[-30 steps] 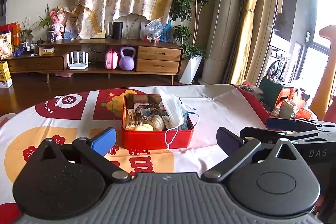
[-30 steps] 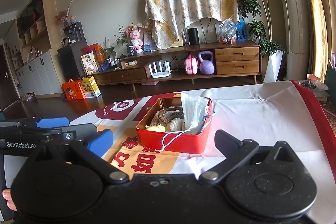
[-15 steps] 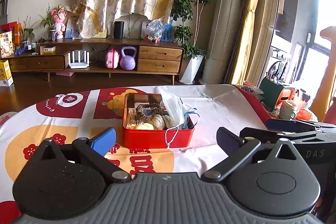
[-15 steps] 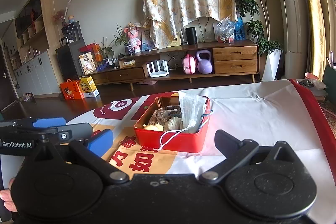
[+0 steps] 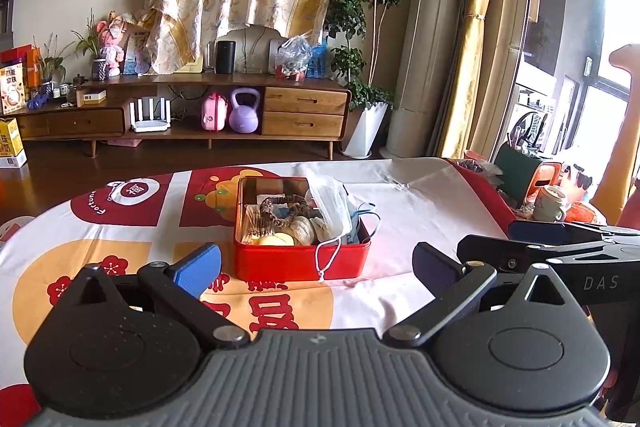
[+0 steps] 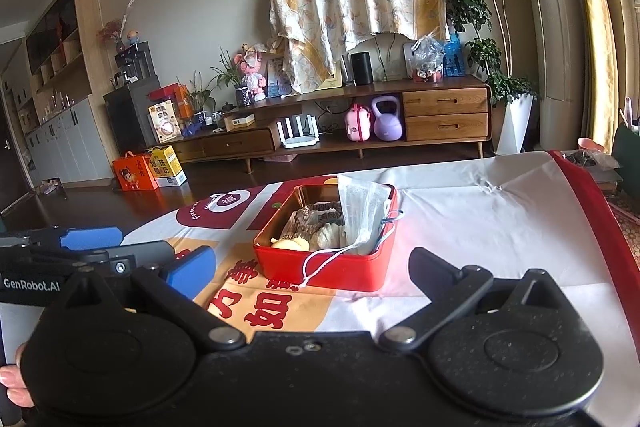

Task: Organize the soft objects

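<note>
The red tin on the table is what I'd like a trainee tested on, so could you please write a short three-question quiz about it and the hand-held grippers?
1. True or false: the red tin has its lid on.
2. Which item drapes an ear loop over the tin's front wall? A) the face mask B) the scrunchie C) a sock
3. Fill in: the left hand-held gripper and the right hand-held gripper both have their jaws ____ and hold nothing.

Key
1. False: it is open, and its contents show.
2. A: the mask's white loop hangs down the front wall.
3. Open: both sit short of the tin, above the printed tablecloth.
</note>
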